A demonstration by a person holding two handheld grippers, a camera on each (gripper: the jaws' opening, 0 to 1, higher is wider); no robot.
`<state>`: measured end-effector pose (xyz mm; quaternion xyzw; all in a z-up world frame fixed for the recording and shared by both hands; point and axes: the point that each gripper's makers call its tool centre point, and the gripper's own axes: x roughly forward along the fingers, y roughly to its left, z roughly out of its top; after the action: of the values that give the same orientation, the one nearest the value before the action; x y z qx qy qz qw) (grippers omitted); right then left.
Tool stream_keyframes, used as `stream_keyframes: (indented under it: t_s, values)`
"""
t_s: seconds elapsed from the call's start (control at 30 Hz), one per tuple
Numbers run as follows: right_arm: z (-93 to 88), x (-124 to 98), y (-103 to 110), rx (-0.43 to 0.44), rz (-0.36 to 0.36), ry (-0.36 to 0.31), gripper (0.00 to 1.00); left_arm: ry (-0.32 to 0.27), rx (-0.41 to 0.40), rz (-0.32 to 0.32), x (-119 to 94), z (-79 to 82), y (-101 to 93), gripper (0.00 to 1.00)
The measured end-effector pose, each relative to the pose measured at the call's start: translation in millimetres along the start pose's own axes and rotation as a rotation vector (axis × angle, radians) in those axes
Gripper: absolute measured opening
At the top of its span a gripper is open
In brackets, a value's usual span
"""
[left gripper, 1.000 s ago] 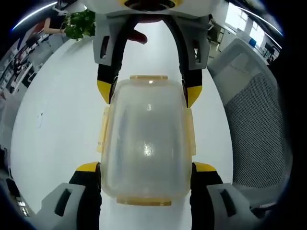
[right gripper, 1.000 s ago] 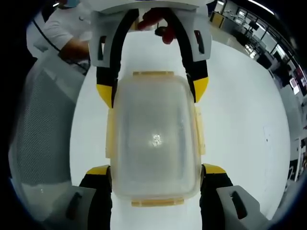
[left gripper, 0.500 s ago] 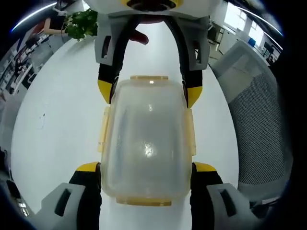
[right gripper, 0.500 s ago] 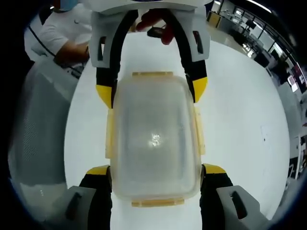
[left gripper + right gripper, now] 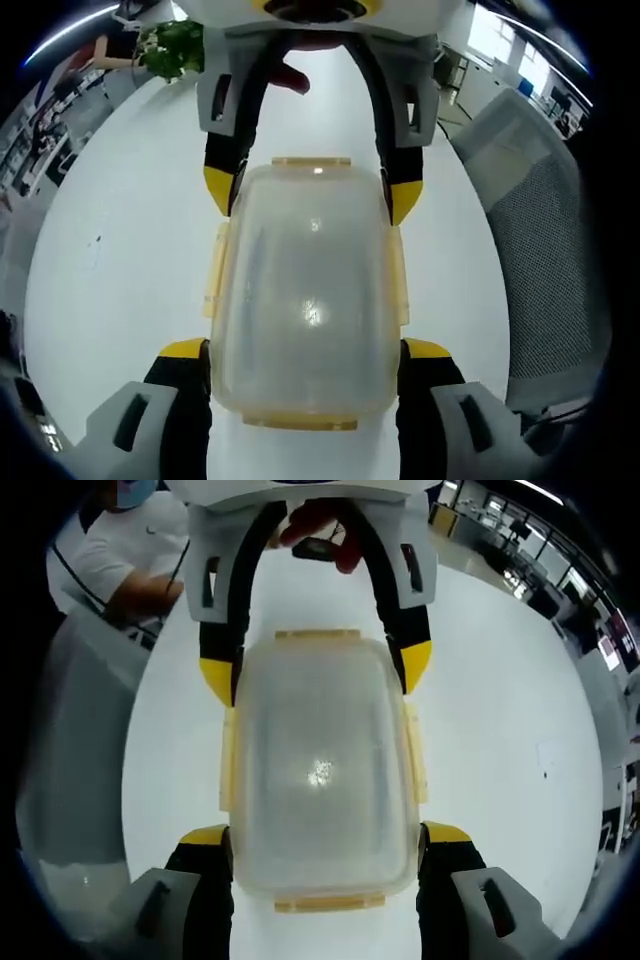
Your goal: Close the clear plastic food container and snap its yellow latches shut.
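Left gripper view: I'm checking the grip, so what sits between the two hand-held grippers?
The clear food container with yellow latches, its ends between the jaws of the left hand-held gripper and the right hand-held gripper.

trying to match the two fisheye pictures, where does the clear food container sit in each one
Left gripper view: the clear food container sits at centre, between the left tool's jaws below and the right tool's jaws above.
Right gripper view: the container is again at centre, between the right tool's jaws below and the left tool's jaws above.
Shared landmark: the white table under it, and the yellow latches along the container's long sides.
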<state>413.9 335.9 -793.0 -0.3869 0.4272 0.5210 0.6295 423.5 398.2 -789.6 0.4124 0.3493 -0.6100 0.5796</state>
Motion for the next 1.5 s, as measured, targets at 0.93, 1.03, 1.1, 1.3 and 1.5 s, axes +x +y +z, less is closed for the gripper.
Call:
stream_keyframes:
  t_s: [0.93, 1.03, 1.1, 1.3, 1.5]
  values:
    - [2.5, 1.9, -53.0, 0.017, -0.007, -0.04, 0.76, -0.006, 0.006, 0.003, 2.5, 0.6, 54.9, 0.76]
    - [2.5, 2.4, -55.4, 0.015, -0.004, -0.039, 0.76, 0.001, 0.004, 0.006, 3.0, 0.7, 56.8, 0.76]
    - [2.5, 2.4, -55.7, 0.012, -0.003, -0.034, 0.76, 0.004, 0.002, 0.007, 2.9, 0.7, 56.8, 0.76]
    - [2.7, 1.9, -55.0, 0.009, -0.009, -0.045, 0.76, 0.009, 0.005, 0.013, 2.8, 1.3, 56.4, 0.77]
    - [3.5, 0.6, -55.5, 0.004, -0.007, -0.091, 0.77, -0.013, 0.005, 0.017, 1.1, 1.7, 56.2, 0.77]
